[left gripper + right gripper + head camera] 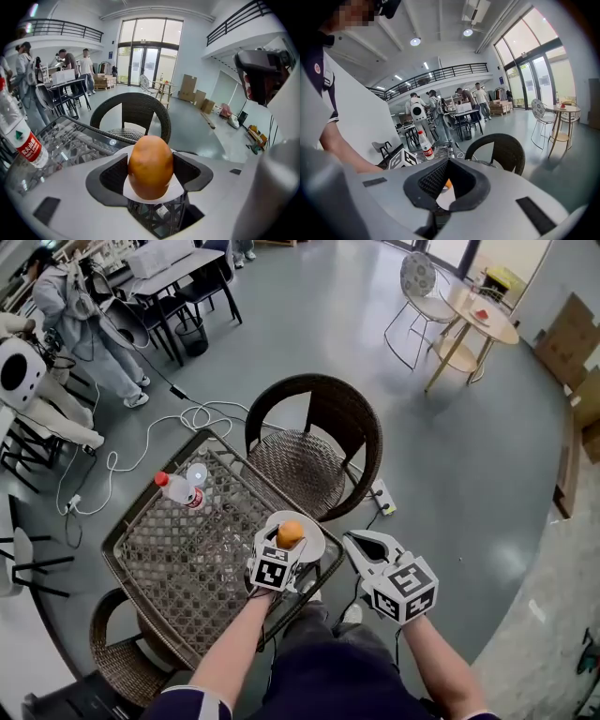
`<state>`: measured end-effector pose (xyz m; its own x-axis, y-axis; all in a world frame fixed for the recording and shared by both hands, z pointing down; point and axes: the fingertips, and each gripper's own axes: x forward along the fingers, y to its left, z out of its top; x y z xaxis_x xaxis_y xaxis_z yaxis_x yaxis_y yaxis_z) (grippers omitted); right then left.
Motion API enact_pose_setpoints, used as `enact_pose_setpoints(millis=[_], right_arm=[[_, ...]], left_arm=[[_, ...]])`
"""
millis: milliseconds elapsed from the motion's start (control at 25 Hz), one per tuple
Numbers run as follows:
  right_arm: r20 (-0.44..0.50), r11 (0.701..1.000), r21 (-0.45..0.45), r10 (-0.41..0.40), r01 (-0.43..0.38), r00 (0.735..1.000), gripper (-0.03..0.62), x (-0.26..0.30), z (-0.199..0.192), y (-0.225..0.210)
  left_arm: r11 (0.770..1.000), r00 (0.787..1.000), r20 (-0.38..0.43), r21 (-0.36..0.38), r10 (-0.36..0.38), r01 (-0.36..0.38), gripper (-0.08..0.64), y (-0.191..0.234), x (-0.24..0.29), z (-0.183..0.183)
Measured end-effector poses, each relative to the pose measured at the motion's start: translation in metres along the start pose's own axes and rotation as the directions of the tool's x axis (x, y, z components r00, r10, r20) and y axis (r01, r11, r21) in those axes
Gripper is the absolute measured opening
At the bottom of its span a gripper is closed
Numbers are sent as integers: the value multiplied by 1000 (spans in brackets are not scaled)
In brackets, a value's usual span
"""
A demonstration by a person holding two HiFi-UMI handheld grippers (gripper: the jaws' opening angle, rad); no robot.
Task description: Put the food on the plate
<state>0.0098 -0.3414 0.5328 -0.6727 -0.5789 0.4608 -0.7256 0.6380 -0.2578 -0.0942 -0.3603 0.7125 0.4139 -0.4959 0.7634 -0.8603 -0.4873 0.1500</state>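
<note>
Most of the task looks done, with only the setting-down and release left. The glass-topped wicker counter (141, 549) carries a white plate (315, 542) at its near right corner. The left hand-held gripper (289, 543) is clenched on the food (150, 166), an orange-brown, egg-shaped piece, and holds it directly over that plate. The left gripper view shows the plate's white surface ringing the food's lower end. Whether the food touches the plate or hangs just above it cannot be told from any view.

The likely next move is to lower the food if there is a gap, then part the jaws and draw back. The plate sits close to the counter's edge, so a nudge there could be risky.

The right hand-held gripper (354, 542) hangs just beside the plate, off the counter's corner. Its jaws are closed together with nothing between them, and it seems to play no part in this step.

The food's long axis runs up and down in the left gripper view, crosswise to the line on which the jaws close. The pads press its two flanks at about mid-height, and the ends point up and down. It looks slightly narrower at the top. Because it is rounded, it may tip or roll once let go.
</note>
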Motion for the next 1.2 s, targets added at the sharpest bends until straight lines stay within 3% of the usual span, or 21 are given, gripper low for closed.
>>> enact_pose_setpoints(millis=[200,520,1200], right_arm=[[-2,1000,9,-20,20,1000,5,-6,0,-7],[-4,1000,14,-11,11,1000,5,-10,-2,-9],[6,1000,7,23,-23,1000,5,-18,1,-2]], left_arm=[[999,1000,-16,27,18,-17,291,-2,8,-4],[999,999,1,11,34,-34,293,-4,11,1],[994,999,21,-99,49,-47,293,-3,2,1]])
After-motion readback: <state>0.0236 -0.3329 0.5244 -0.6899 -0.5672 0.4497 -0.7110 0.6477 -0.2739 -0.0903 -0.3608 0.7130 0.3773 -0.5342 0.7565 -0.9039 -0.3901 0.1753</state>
